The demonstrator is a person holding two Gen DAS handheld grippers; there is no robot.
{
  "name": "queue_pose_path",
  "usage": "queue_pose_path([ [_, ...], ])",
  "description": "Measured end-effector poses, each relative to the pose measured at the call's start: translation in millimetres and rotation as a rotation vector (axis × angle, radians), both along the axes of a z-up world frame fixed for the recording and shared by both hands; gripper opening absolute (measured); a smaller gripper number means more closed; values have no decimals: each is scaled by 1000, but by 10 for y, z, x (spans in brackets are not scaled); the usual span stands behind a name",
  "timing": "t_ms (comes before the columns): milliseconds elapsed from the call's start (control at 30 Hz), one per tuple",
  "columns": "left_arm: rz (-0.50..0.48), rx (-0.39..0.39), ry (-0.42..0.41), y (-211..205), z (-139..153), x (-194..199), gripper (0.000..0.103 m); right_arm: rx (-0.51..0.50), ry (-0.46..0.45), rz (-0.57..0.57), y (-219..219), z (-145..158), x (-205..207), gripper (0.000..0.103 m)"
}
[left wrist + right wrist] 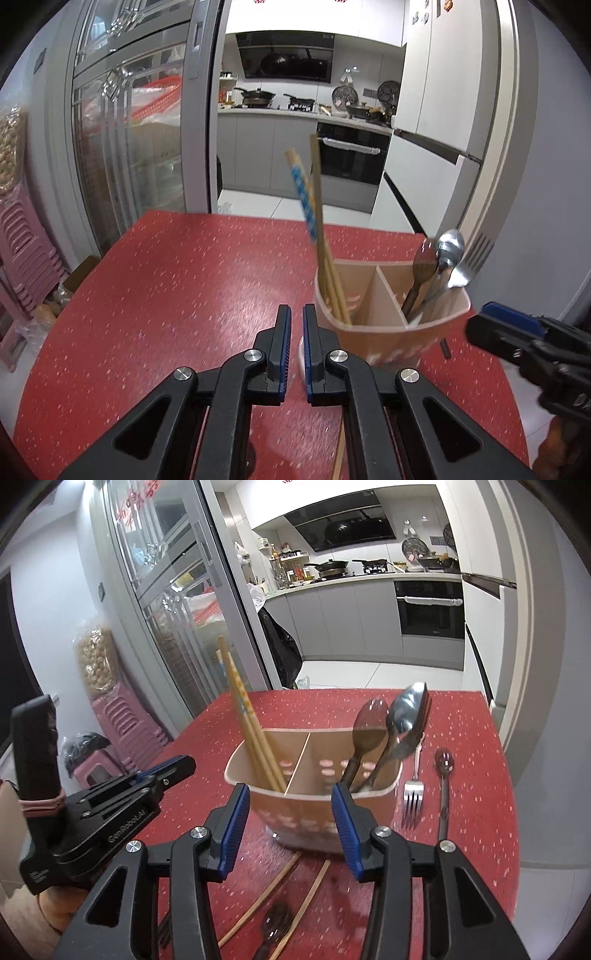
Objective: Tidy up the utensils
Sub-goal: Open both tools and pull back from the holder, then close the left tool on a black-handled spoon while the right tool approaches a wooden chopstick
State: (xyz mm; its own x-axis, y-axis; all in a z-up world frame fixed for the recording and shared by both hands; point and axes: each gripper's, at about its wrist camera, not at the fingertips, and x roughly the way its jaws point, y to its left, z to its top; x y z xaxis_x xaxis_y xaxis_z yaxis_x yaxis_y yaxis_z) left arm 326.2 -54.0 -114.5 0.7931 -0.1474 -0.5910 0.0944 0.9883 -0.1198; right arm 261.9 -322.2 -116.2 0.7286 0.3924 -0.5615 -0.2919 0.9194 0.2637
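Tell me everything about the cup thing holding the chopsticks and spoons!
The utensil holder is a beige tub, plastic-looking, with rounded corners and pale pink dots. It stands upright on the red speckled table. A thin divider splits it in two: wooden chopsticks lean in the left part, spoons stand in the right. No gripper touches it.

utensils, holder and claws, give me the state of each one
holder: upright on the table, two compartments
chopsticks: standing tilted in the left compartment
spoons: standing in the right compartment
fork: flat on the table, right of the holder
dark spoon: flat on the table, right of the fork
loose chopsticks: flat on the table, in front of the holder
left claw: shut, empty
right claw: open, empty
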Motion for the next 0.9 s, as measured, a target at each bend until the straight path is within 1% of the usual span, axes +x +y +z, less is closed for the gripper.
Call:
queue_pose_path([
  [133, 2, 13, 21, 95, -88, -145, 30, 7, 32, -10, 8, -41, -160, 54],
  [200, 4, 16, 23, 161, -138, -228, 30, 12, 53, -15, 7, -74, -215, 54],
  [300, 16, -1, 36, 300, -238, -354, 31, 15, 90, -27, -4, -163, -313, 58],
  [333, 23, -7, 45, 360, -279, -394, 55, 18, 104, -30, -3, -197, -339, 58],
  [367, 31, -10, 55, 404, -312, -417, 103, 19, 119, -34, 1, -236, -369, 58],
  [400, 56, -6, 60, 464, -353, -449, 103, 17, 135, -36, 10, -279, -397, 59],
  [433, 69, -2, 47, 518, -395, -483, 103, 10, 153, -36, 26, -323, -420, 61],
  [467, 64, 9, 57, 551, -445, -494, 103, 6, 164, -36, 37, -358, -439, 64],
  [567, 71, 67, 83, 623, -633, -528, 103, -18, 199, -41, 85, -492, -503, 65],
  [633, 79, 90, 113, 680, -762, -532, 103, -27, 234, -44, 122, -601, -532, 65],
  [767, 74, 68, 213, 834, -1054, -504, 103, -46, 304, -46, 187, -779, -532, 65],
  [900, 44, 71, 258, 889, -1243, -522, 103, -78, 346, -32, 267, -907, -557, 65],
])
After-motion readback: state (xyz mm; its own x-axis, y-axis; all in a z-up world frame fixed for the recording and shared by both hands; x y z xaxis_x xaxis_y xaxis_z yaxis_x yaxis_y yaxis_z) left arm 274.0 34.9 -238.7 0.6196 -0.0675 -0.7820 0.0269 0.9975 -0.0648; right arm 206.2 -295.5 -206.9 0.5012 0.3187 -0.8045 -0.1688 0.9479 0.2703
